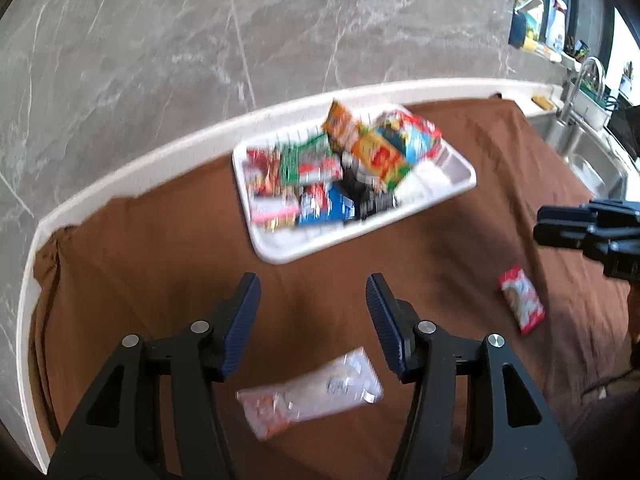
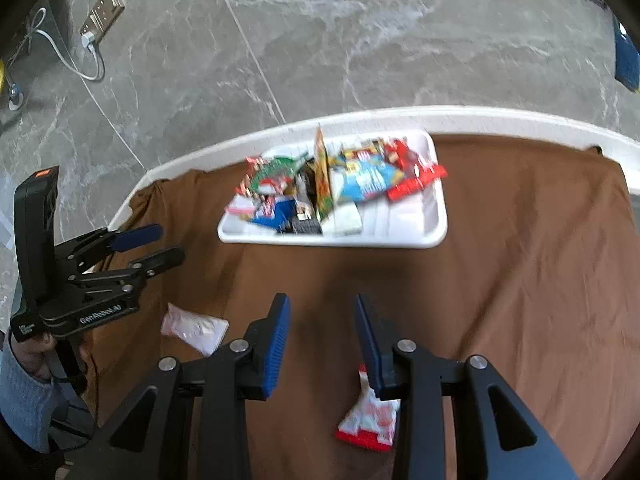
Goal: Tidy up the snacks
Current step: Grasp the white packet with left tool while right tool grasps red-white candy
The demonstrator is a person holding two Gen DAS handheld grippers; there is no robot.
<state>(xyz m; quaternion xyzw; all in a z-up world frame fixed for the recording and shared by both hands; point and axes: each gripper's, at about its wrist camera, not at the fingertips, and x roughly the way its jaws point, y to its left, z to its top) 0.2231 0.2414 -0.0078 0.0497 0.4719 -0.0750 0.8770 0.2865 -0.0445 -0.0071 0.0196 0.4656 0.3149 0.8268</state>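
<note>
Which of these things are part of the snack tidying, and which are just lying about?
Part of the job:
white plastic tray filled with snack packets
pale pink-white packet
red-and-white packet
left claw
right claw

Lying about:
steel sink tap
white power strip

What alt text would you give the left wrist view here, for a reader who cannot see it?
The left gripper hangs open and empty over a brown cloth, above a loose pale snack packet. Beyond it sits a white tray heaped with colourful snack packs. At the right a red packet lies on the cloth near the right gripper.
</note>
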